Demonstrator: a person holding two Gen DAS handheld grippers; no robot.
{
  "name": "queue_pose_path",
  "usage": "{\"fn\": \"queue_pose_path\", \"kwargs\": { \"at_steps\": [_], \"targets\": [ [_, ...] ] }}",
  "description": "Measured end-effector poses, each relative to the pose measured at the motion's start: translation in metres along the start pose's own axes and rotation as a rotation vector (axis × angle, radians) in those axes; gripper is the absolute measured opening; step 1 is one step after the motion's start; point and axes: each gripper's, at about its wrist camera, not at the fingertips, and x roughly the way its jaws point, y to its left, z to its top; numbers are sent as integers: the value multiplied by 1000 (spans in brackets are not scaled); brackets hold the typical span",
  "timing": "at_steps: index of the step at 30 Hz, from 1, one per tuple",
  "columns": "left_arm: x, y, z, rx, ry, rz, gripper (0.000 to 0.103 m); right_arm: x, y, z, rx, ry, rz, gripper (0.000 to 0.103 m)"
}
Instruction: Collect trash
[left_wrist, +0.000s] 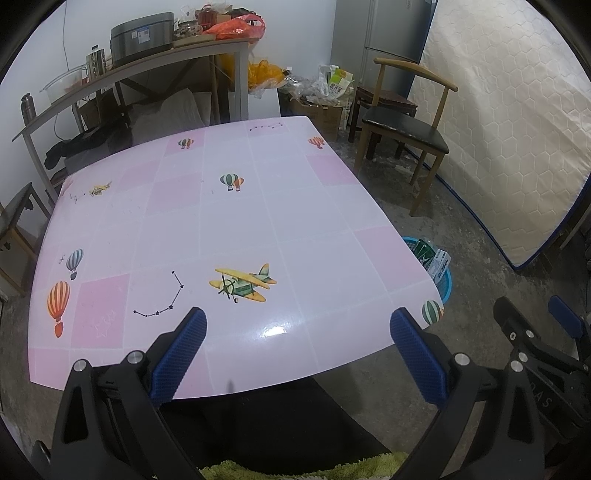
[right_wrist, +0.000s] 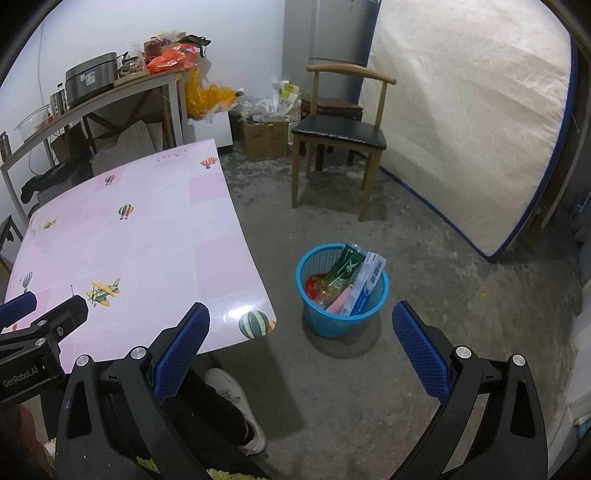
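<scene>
Both wrist views share the table.

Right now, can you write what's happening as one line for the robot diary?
left gripper: open, empty, over table | right gripper: open, empty | blue basket: on floor, holds trash | table: no trash seen

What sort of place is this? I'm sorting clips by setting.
Probably a spare or storage room in a home: a mattress leans against the wall, a fridge stands behind a wooden chair, and a cluttered shelf holds kitchen things.
</scene>
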Motion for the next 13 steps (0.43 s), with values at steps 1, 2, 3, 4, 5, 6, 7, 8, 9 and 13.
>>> {"fn": "queue_pose_path", "kwargs": {
  "at_steps": [1, 2, 3, 4, 5, 6, 7, 8, 9, 13],
  "targets": [
    [0, 1, 0, 1, -1, 1, 98, 0, 1, 0, 0, 0, 1, 95],
    [0, 0, 1, 1, -1, 1, 98, 0, -1, -1, 0, 0, 1, 95],
    [-1, 1, 1, 2, -2, 1, 98, 0, 0, 0, 0, 0, 0, 95],
    [-1, 2, 1, 3, -2, 1, 98, 0, -1, -1, 0, 0, 0, 95],
    [-1, 2, 1, 3, -1, 2, 98, 0, -1, -1, 0, 1, 1, 95],
    [-1, 2, 1, 2, -1, 2, 98, 0, -1, -1, 0, 1, 0, 95],
    [-1, 3, 2, 2, -1, 2, 98, 0, 0, 0, 1, 1, 0, 95],
    [-1, 1, 1, 2, -2, 2, 98, 0, -1, -1, 1, 0, 1, 95],
    [-1, 1, 1, 2, -1, 2, 98, 0, -1, -2, 1, 1, 1, 95],
    [-1, 0, 2, 5, 2, 2, 98, 0, 0, 0, 3, 1, 1, 95]
  ]
}}
